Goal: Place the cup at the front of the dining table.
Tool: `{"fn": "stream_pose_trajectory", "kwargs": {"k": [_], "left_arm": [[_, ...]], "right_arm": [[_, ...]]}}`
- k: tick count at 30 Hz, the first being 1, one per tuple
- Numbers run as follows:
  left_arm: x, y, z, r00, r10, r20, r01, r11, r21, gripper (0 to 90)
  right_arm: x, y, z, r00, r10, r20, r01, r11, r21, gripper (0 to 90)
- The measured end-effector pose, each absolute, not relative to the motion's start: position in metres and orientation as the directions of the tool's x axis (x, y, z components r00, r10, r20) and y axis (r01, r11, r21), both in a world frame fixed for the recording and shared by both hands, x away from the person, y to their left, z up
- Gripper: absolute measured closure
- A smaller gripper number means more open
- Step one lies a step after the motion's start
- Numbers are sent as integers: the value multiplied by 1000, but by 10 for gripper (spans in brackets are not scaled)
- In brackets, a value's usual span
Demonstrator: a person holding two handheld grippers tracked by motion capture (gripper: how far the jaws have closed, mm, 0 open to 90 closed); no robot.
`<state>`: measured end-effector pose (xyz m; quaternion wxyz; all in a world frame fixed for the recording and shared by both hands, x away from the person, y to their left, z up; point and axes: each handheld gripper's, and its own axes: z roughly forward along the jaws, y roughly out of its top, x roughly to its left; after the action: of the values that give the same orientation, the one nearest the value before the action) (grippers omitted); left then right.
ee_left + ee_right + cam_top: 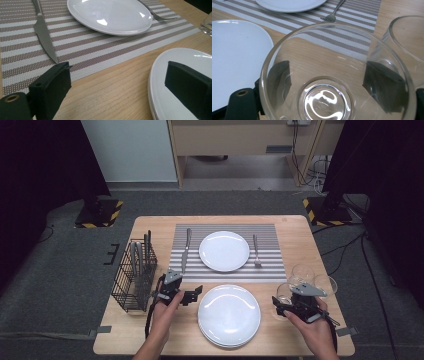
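Observation:
My left gripper [194,295] is open, low over the wood at the left rim of a stack of white plates [229,315]. In the left gripper view, one jaw of my left gripper [117,87] hangs over the stack's rim [175,57] and the other over bare wood. My right gripper [280,306] is at the front right, its jaws against both sides of a clear glass [284,292]. In the right gripper view, the glass [327,100] stands upright between the jaws of my right gripper [332,82], and both jaws show through its wall.
A striped placemat [225,276] carries a white plate [224,251], with a knife [185,250] to its left and a fork [256,251] to its right. A wire basket [132,280] of cutlery stands at the left. Two more glasses [302,272] [325,282] crowd the held one.

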<state>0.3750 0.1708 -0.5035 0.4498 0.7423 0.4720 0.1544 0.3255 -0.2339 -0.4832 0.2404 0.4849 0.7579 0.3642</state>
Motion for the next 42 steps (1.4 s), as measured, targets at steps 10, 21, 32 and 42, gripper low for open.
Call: {"fn": "stream_pose_trajectory", "kwargs": {"k": [10,21,32,42], "left_arm": [[375,172,-504,504,841,-196,564,-149,812,62],[375,170,-504,510,838,-193,563,-156,812,61],[375,169,-506,514,836,-192,565,-162,809,61],[374,167,-507,522,832,-188,564,-171,808,61]], "right_arm": [[331,-225,-473,-440,898,-13,539,275,797,198],[341,-213,-465,-467,884,-24,525,299,797,198],[356,-199,-462,-491,871,-5,524,300,797,198],[370,-185,-456,-501,865,-20,514,316,797,198]]}}
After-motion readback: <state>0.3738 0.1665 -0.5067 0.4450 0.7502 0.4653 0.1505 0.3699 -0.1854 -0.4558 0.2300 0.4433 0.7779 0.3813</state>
